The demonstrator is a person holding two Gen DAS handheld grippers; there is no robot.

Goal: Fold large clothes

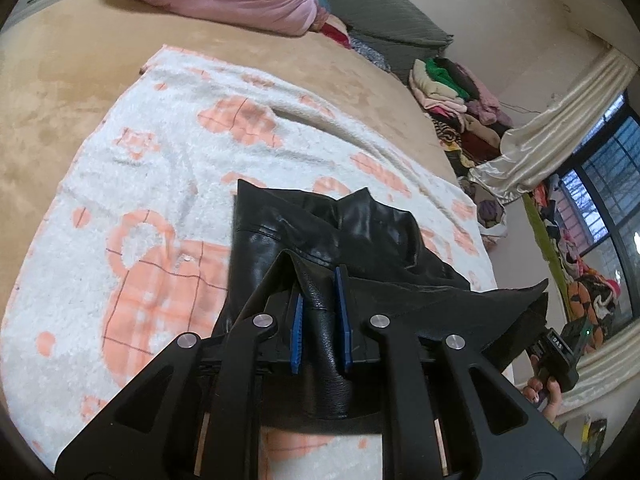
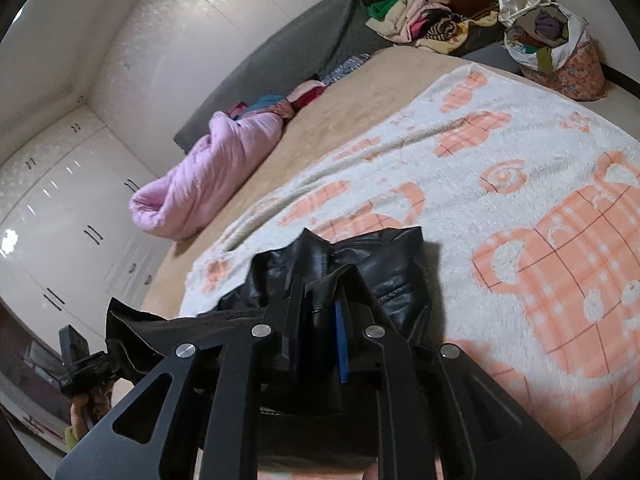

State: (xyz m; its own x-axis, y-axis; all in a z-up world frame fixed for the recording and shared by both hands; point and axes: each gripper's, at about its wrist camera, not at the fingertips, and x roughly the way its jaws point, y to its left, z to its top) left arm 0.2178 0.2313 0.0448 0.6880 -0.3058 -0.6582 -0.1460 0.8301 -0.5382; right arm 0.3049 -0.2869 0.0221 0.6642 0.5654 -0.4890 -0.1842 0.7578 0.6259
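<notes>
Left tongs (image 1: 322, 312), right tongs (image 2: 320, 328): clamped on black leather garment (image 1: 320, 232) | lower evenly, edges aligned, onto blanket (image 1: 160, 160).

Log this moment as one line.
left gripper: shut on black leather garment | right gripper: shut on same garment | over white-and-orange fleece blanket

Glossy black leather garment (image 1: 352, 232). White fleecy blanket (image 1: 168, 168) printed with orange-pink checked teapots, flowers and swirls. Tan bed (image 1: 60, 80) beneath. Pale pink quilt (image 2: 200, 184) far off; grey headboard (image 2: 288, 56). Blue pads (image 1: 297, 320) on black left gripper (image 1: 320, 316).
</notes>
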